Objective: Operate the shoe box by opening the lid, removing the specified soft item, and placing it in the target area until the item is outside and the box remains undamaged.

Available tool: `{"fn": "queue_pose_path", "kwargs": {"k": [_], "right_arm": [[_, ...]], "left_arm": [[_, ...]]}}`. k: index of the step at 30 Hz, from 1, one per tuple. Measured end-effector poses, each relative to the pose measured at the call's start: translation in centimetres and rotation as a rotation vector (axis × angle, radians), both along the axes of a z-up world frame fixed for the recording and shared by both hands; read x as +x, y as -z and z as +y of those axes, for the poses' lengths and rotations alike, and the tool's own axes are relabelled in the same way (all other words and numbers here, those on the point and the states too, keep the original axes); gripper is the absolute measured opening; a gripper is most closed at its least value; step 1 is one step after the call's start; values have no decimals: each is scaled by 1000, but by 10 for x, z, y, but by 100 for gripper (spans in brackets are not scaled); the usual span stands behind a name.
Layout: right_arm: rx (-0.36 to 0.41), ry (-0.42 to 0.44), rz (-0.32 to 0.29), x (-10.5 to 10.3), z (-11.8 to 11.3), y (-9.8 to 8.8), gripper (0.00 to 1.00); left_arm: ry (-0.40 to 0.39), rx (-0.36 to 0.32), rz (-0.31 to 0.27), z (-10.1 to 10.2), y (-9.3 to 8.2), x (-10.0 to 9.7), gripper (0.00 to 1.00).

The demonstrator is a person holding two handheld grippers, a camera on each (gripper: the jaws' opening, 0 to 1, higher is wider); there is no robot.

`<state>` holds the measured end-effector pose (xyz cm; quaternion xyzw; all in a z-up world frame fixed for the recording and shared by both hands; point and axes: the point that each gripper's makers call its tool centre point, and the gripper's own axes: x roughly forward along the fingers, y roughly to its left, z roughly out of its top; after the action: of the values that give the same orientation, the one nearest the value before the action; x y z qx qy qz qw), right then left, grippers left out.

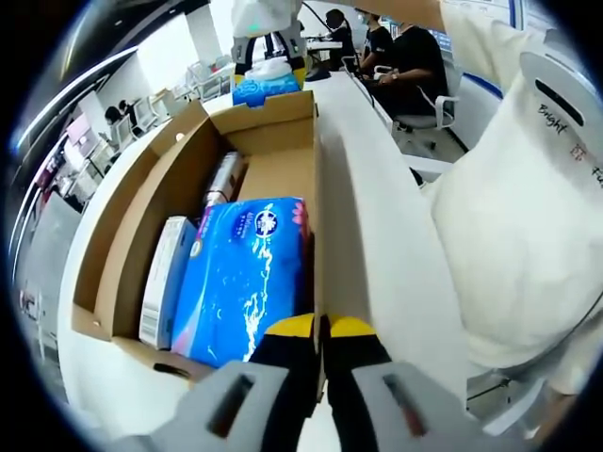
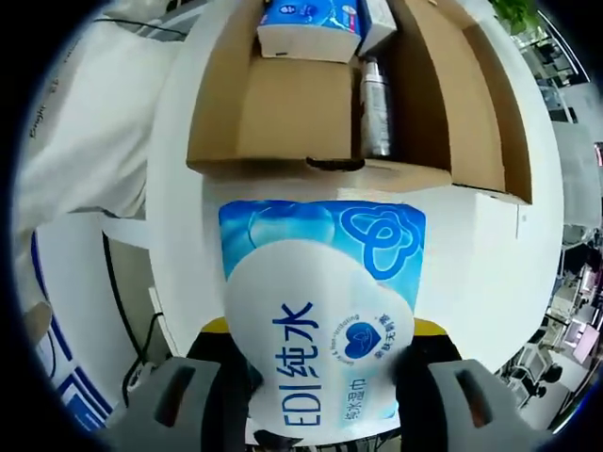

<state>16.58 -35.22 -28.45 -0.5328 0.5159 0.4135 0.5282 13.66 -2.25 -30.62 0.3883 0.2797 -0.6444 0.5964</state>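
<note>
Outside box (image 2: pixel 283 113), right tongs (image 2: pixel 320 367) grip wipes pack (image 2: pixel 320 311).

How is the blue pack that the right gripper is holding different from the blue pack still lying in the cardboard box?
The wipes pack is outside the cardboard box, clamped in the right gripper; the tissue pack lies inside the box, ungripped. The wipes pack is pale blue with a large white panel and dark blue Chinese lettering; the tissue pack is deeper blue with white splash patterns. Both are soft, blue, plastic-wrapped packs.
</note>
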Motion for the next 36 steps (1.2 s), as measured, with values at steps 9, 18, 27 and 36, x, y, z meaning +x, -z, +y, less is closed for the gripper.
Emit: {"fn": "queue_pose_path", "kwargs": {"k": [9,18,27,36], "right_arm": [[5,2,3,3,0,6,61],[10,1,15,2,0,15,61],[13,14,25,4,-4,29,61],[22,18,31,4,-6,34,60]], "left_arm": [[-1,-1,-1,0,0,0,1],[1,-1,-4,1,0,1,1],[0,-1,-1,1,0,1,1],[1,-1,-2,1,0,2,1]]}}
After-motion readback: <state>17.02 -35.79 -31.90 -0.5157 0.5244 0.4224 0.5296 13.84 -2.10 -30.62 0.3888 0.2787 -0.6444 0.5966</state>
